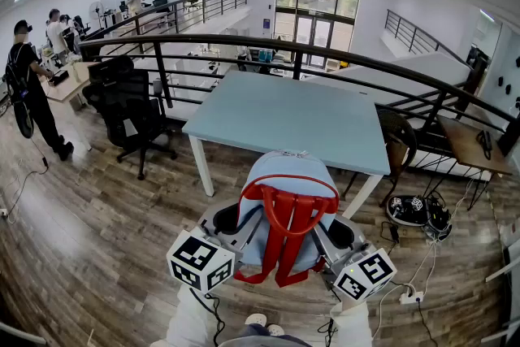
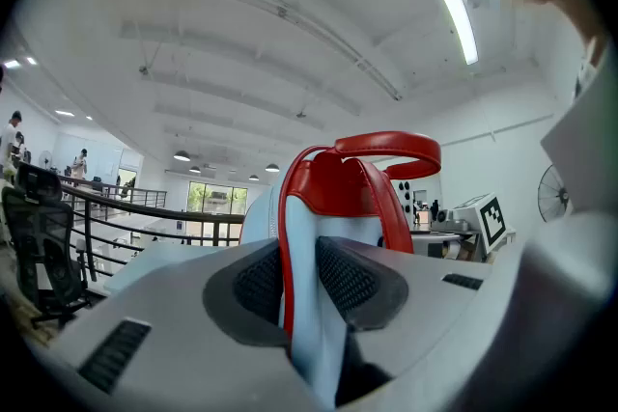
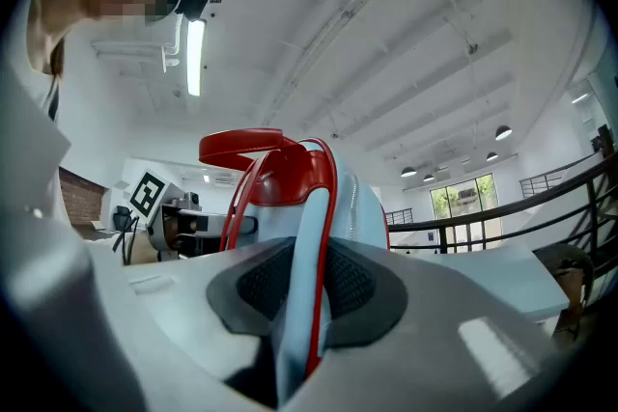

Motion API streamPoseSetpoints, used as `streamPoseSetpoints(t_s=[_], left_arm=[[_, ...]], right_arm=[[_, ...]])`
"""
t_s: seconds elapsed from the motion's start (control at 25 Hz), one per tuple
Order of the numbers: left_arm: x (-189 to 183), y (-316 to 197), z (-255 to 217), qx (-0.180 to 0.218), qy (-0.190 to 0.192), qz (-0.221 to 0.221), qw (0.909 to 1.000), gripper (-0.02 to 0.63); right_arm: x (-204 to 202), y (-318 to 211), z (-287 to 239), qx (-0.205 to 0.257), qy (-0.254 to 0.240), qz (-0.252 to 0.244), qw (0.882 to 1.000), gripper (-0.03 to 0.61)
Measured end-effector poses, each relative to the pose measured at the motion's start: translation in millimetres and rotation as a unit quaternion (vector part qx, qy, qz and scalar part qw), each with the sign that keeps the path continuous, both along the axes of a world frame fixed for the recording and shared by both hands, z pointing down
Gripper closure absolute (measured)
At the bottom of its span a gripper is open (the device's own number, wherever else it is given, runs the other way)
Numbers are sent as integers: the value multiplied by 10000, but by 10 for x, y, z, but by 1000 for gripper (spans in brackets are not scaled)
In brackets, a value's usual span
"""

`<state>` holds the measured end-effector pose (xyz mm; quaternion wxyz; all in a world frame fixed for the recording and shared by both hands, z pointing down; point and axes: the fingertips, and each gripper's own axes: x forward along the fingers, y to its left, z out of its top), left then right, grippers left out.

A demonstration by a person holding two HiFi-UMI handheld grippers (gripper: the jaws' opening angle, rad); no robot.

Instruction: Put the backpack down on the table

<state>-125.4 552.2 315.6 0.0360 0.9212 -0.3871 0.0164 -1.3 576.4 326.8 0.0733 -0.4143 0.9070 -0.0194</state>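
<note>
A light blue backpack with red straps and a red top handle hangs in the air in front of the pale blue table, short of its near edge. My left gripper is shut on the pack's left side, its pads pinching the blue fabric beside a red strap. My right gripper is shut on the right side in the same way, with the blue and red edge between its pads. The red handle arches over the top of the pack.
A black office chair stands left of the table. A dark railing curves behind it. A wooden chair and a bag with cables lie at the right. People stand at desks far left.
</note>
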Motion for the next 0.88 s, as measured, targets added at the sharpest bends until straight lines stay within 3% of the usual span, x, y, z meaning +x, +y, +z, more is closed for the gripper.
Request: streamPoseSetpoints(t_s=[0.88], left_arm=[[-348,-471,111,7,-42,166,9999,514]], right_arm=[[-366,-428,111,8,66,229,9997,486]])
